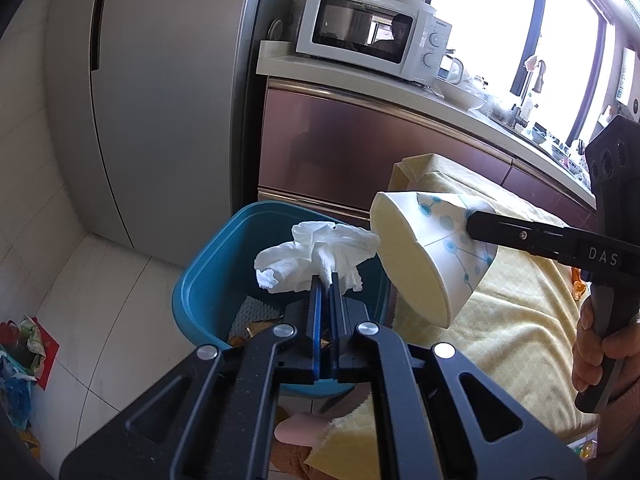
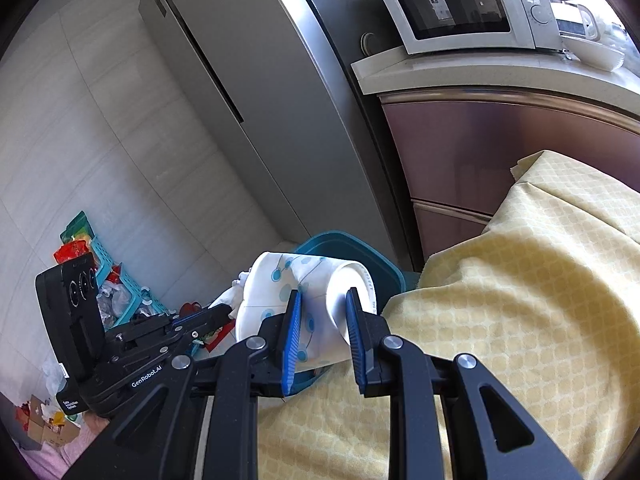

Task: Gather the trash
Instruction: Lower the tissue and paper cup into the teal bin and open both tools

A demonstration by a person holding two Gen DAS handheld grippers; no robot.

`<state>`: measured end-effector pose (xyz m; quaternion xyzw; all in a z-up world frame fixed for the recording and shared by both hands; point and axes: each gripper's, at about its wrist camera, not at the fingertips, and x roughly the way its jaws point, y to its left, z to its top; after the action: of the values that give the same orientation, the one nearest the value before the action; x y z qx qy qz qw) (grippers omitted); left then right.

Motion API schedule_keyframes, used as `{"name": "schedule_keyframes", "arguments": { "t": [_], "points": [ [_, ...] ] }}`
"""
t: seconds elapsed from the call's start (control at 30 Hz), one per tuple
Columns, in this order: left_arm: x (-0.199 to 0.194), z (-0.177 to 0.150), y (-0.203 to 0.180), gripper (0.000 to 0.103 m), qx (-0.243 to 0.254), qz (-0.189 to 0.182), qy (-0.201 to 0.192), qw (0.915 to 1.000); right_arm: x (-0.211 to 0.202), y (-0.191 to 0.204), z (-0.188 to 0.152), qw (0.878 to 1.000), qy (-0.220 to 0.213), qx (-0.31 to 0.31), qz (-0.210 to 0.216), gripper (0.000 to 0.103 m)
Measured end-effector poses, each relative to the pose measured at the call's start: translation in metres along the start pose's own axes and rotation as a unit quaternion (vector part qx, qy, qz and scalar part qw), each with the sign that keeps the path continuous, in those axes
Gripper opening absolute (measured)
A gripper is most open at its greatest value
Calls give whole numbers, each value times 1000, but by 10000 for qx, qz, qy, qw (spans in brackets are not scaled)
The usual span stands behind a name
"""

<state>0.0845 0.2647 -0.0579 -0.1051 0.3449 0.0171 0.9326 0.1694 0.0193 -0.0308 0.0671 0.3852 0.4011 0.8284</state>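
Note:
My left gripper is shut on a crumpled white tissue and holds it above the open blue trash bin. My right gripper is shut on a squashed white paper cup with blue dots, held on its side over the bin's near rim. In the left wrist view the cup hangs just right of the tissue, its mouth toward the camera, pinched by the right gripper's fingers. The bin holds some wrappers at the bottom. The left gripper also shows in the right wrist view, with the tissue mostly hidden behind the cup.
A table under a yellow cloth stands right of the bin. A grey fridge and a brown cabinet with a white microwave stand behind. Bags and a teal basket of clutter lie on the white tiled floor at the left.

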Motion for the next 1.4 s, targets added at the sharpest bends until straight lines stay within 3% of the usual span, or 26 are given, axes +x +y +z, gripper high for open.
{"name": "schedule_keyframes", "arguments": {
  "t": [0.47, 0.9, 1.2, 1.4],
  "points": [
    [27, -6, 13, 4, -91, 218, 280, 9993, 36, 11, 6, 9995, 265, -75, -176, 21],
    [70, -4, 19, 7, -260, 188, 609, 9976, 75, 13, 9, 9974, 585, -29, -423, 21],
    [97, -10, 21, 9, -335, 107, 839, 9959, 74, 10, 6, 9970, 573, -32, -512, 21],
    [95, -11, 20, 13, -392, 54, 770, 9962, 63, 8, 2, 9975, 514, -30, -477, 22]
  ]
}}
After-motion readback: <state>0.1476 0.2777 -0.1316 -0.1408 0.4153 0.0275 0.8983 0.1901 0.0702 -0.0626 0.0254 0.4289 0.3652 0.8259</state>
